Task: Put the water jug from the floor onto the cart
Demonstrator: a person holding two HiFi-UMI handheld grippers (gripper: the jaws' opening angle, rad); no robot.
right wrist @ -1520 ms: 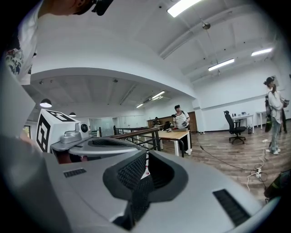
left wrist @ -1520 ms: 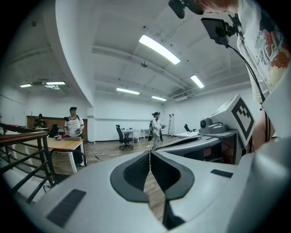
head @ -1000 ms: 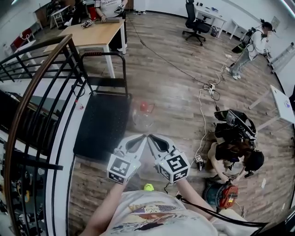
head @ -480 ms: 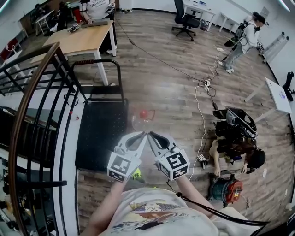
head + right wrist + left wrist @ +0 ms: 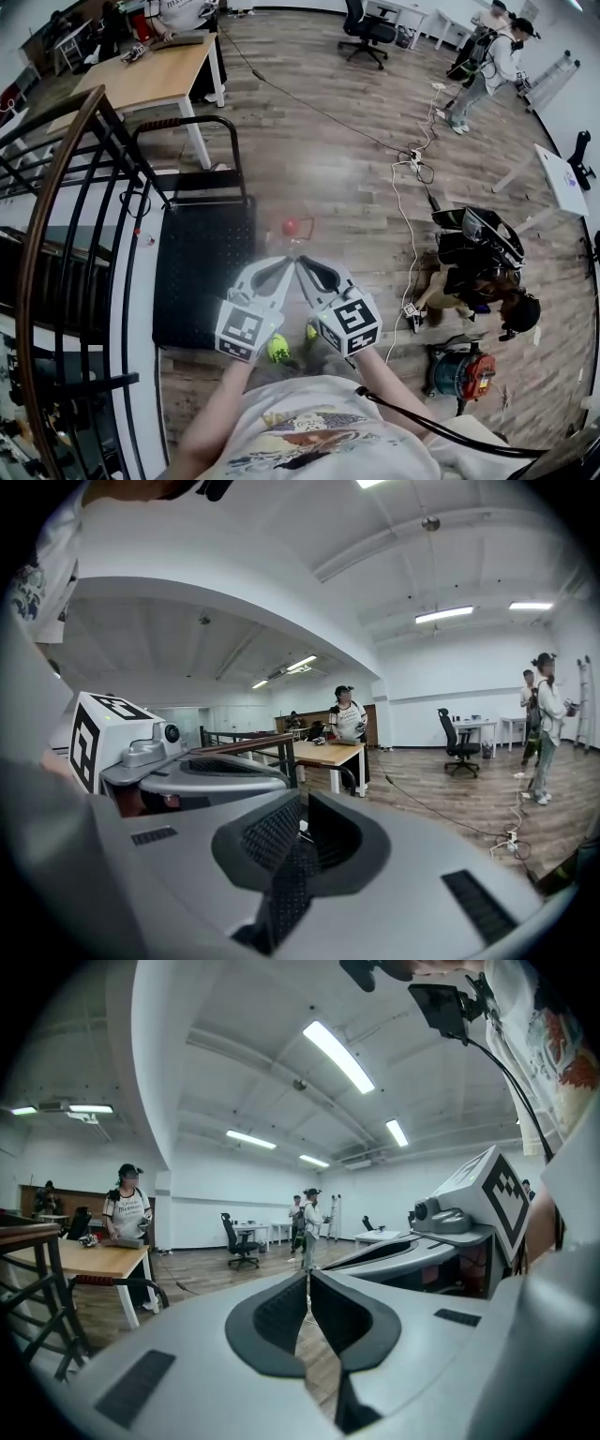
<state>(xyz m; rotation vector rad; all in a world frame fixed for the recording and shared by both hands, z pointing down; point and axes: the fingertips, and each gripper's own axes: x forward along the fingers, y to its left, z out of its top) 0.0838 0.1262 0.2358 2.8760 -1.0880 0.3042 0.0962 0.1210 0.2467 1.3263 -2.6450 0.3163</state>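
Your left fingers [image 5: 277, 1321] are pressed together, with only a thin slit of floor showing between the pads. Your right fingers [image 5: 272, 834] are drawn in just as narrowly, and nothing shows between either pair.

Seen from your head, the left gripper [image 5: 287, 266] and right gripper [image 5: 301, 264] angle inward until their tips almost meet in a V. They point forward and slightly down, with the marker cubes [image 5: 244, 330] turned up toward you. Your forearms [image 5: 216, 412] run back from them to your chest, elbows spread.

Just past the tips, the clear water jug [image 5: 292, 242] with its red cap [image 5: 290, 226] appears to stand on the wooden floor [image 5: 347, 169]. It is close beside the right edge of the black cart [image 5: 202, 272]. Whether the tips touch it cannot be told.

The cart's looped handle [image 5: 187, 127] rises at its far end. Your green shoes [image 5: 278, 349] show beneath the grippers. A dark railing [image 5: 47, 234] curves along the left, and a person [image 5: 473, 305] crouches among bags at the right.
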